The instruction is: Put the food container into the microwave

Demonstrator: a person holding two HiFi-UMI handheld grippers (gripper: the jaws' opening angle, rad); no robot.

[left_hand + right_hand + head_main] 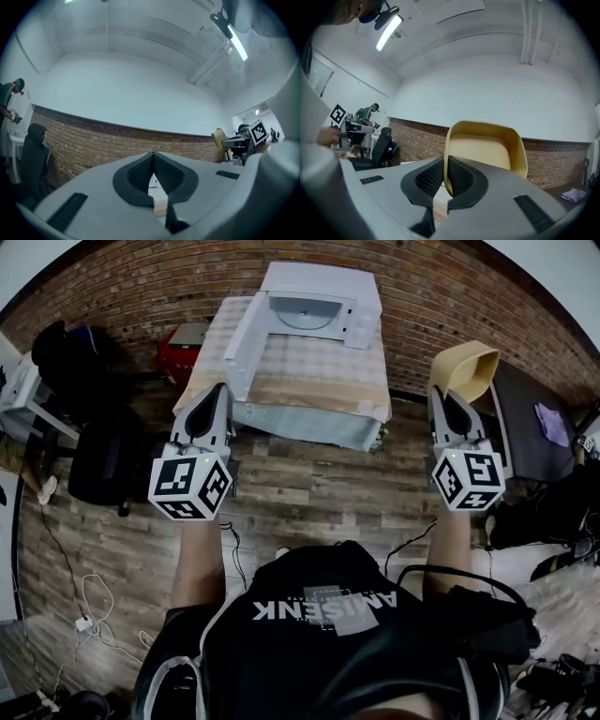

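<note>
- Food container (466,369), head view: the right gripper (447,401) has it by the rim, out at the right. The open microwave (314,306) is ahead and to its left.
- Left gripper view: left gripper (153,157) closed, nothing in it.
- Right gripper view: the 2 jaws pinch the container's left wall, with the tub standing on edge.

The head view looks steeply down from overhead onto the left tongs (222,390), the right tongs (441,392) and the worktop (309,371). The left gripper view and right gripper view sit close behind their own jaws, facing level at the brick wall (93,140) all three share; the pale strip between the jaws may be that worktop.
</note>
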